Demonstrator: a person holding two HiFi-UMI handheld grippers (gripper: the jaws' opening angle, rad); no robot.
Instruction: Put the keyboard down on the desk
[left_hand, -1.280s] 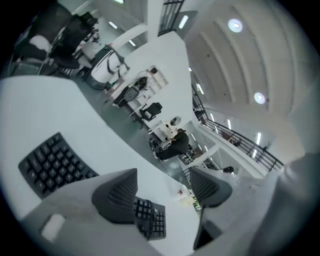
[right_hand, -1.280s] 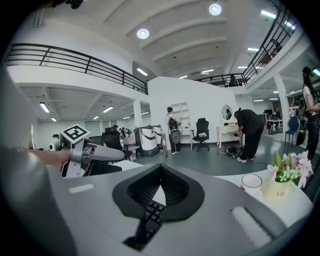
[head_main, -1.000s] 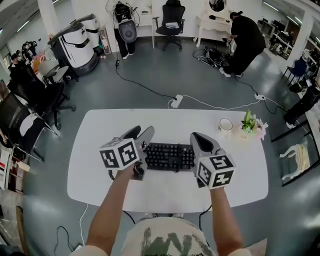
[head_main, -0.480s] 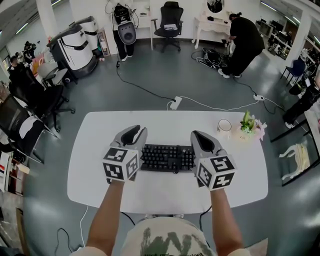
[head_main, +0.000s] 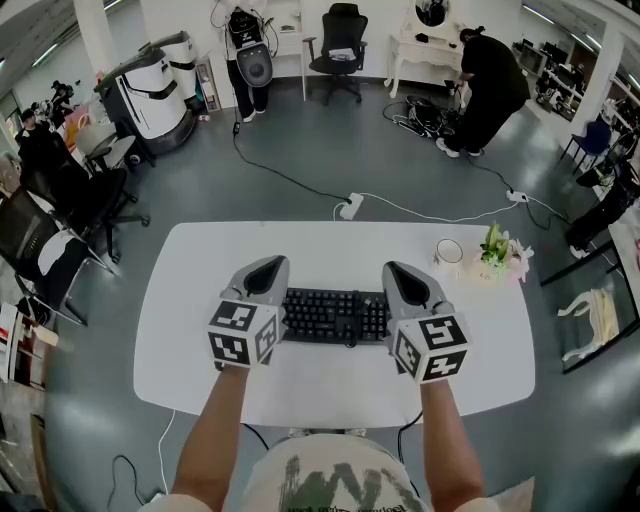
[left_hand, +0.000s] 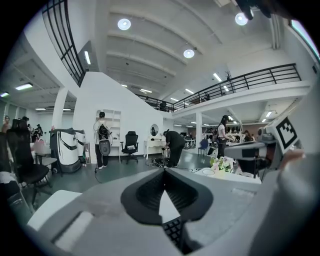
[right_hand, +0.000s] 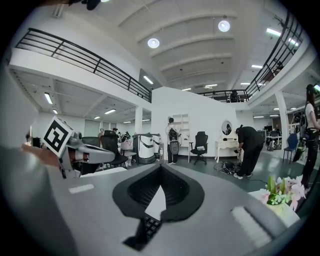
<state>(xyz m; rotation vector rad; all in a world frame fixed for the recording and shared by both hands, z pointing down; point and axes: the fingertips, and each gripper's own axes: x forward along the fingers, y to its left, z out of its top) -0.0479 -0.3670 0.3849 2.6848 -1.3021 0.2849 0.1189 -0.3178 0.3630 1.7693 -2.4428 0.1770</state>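
One keyboard (head_main: 335, 313), two closed grippers (head_main: 267, 266) (head_main: 396, 270), seemingly one cup (head_main: 451, 250)

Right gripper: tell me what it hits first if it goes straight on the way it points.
Probably nothing: the right gripper points over the bare desk toward its far edge; the cup sits off to its right. Depth is unclear.

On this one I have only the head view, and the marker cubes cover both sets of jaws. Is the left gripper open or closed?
Observer: The left gripper view shows the left gripper shut, its jaws meeting in front.
Operator: Anything caught between them?
Observer: Nothing at the meeting point; keyboard keys show through the gap below it.
Operator: And the right?
Observer: The right gripper is shut too, with keys visible beneath its jaws.
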